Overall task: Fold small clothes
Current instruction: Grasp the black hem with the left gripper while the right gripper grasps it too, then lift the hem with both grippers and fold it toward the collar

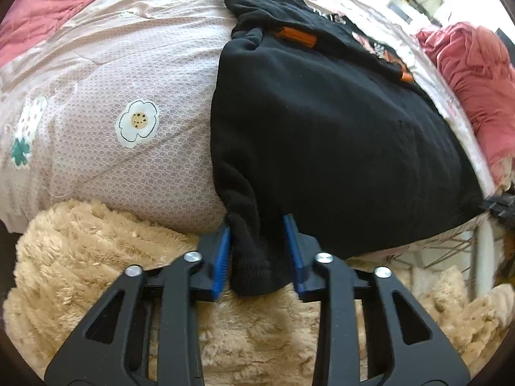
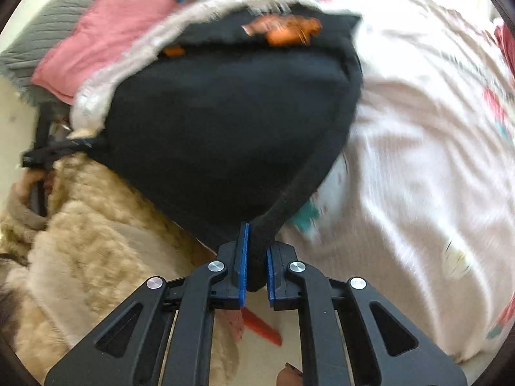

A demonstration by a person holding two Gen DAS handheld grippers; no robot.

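The left tongs [image 1: 260, 251] stand with their blue pads [image 1: 222, 263] parted around a bunched corner of the black garment [image 1: 322, 128]; one pad touches the cloth, the other sits just clear of it, so they look loosely closed about it rather than clamped. Ahead of these tongs the garment spreads flat over the pink flowered bedsheet [image 1: 128, 96], orange patches [image 1: 296, 35] showing at its far end. Below the tongs lies a tan fluffy blanket [image 1: 96, 257], and far off to their right a heap of red cloth [image 1: 473, 80].

The right tongs [image 2: 256, 263] are pinched tight on the garment's dark hem [image 2: 309, 167], which runs up and away from the pads as a taut band. The black body [image 2: 225, 112] stretches ahead and to the left of these tongs, where the other tool [image 2: 48, 154] holds the opposite corner. A pink pillow [image 2: 106, 32] lies far ahead left; the sheet [image 2: 418, 128] fills the right, blurred
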